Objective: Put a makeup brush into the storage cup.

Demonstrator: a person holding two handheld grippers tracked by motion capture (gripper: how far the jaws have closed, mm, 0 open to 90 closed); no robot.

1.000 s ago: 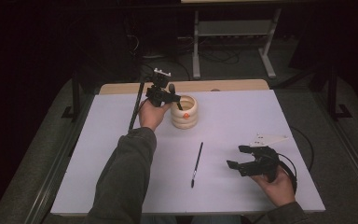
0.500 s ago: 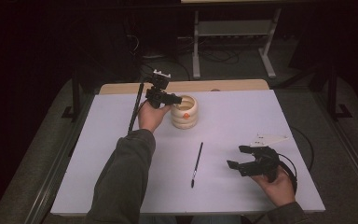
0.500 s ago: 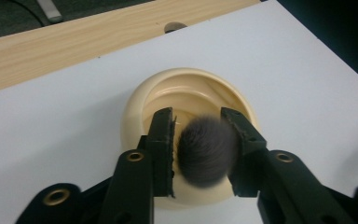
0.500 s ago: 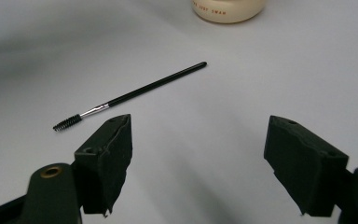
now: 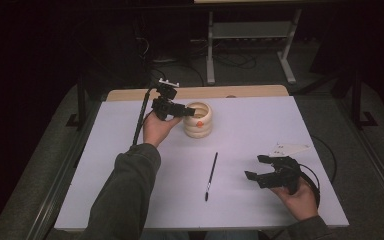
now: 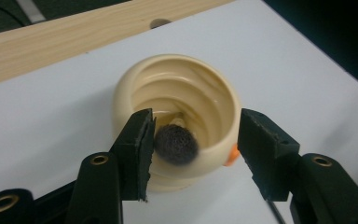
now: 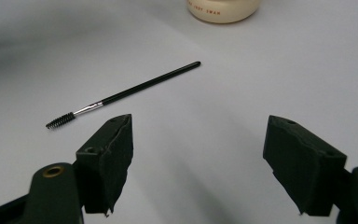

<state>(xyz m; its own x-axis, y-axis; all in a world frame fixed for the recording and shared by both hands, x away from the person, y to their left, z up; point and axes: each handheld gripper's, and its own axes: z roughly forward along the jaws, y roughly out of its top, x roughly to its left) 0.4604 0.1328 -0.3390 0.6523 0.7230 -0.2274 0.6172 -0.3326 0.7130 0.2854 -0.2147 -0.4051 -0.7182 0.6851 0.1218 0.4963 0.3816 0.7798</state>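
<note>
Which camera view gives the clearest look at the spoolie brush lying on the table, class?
The right gripper view: the spoolie brush lies close, showing bristle tip, silver ferrule and black handle. The high view shows it as a thin dark line between cream pot and right gripper. The left gripper view catches perhaps its handle end at the bottom edge.

I see the white table (image 5: 260, 130) lit evenly from overhead while the room around it sinks into near black. Close up, the cream cup (image 6: 177, 107) shows soft glare, and the jaws blur slightly.
</note>
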